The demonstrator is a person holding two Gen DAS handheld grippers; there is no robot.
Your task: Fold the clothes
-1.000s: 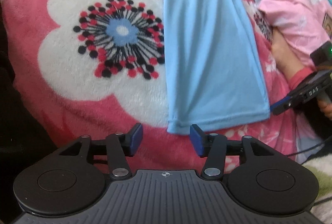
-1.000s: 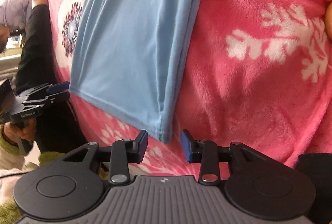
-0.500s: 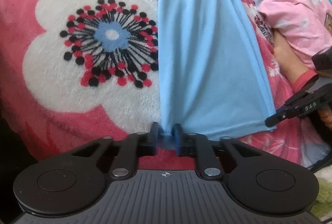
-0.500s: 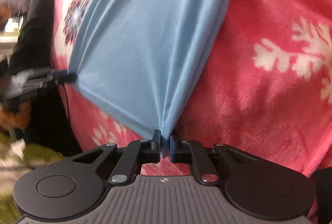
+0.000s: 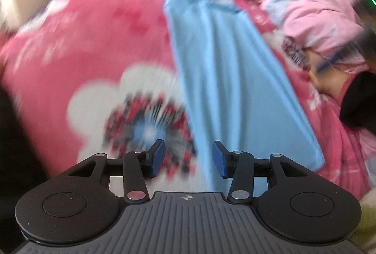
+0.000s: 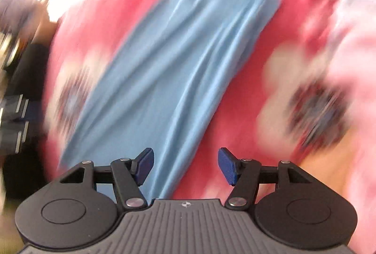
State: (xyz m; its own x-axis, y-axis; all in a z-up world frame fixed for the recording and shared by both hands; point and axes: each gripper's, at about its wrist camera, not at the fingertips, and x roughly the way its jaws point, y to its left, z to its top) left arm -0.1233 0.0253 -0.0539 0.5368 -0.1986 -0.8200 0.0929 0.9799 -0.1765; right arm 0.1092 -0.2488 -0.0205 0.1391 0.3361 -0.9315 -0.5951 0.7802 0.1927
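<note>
Both views pretty smeared. Left gripper point(image 5: 188, 158) spread wide, nothing pinched. Light blue garment point(image 5: 225, 80) stretched as a long strip over the pink flower blanket point(image 5: 77, 47), running from 12 o'clock down to just beside the right pad at 1 o'clock. Right gripper point(image 6: 185, 165) also spread apart, holding nothing, with the garment point(image 6: 169, 80) passing between its pads, wrinkled, toward 12 o'clock.

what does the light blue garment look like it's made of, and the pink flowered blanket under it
Light blue garment: looks like thin, smooth knit jersey, matte, draping in soft lengthwise folds. Pink flowered blanket: probably plush fleece, with a fuzzy look to its white petals, though motion blur leaves the pile unclear.
</note>
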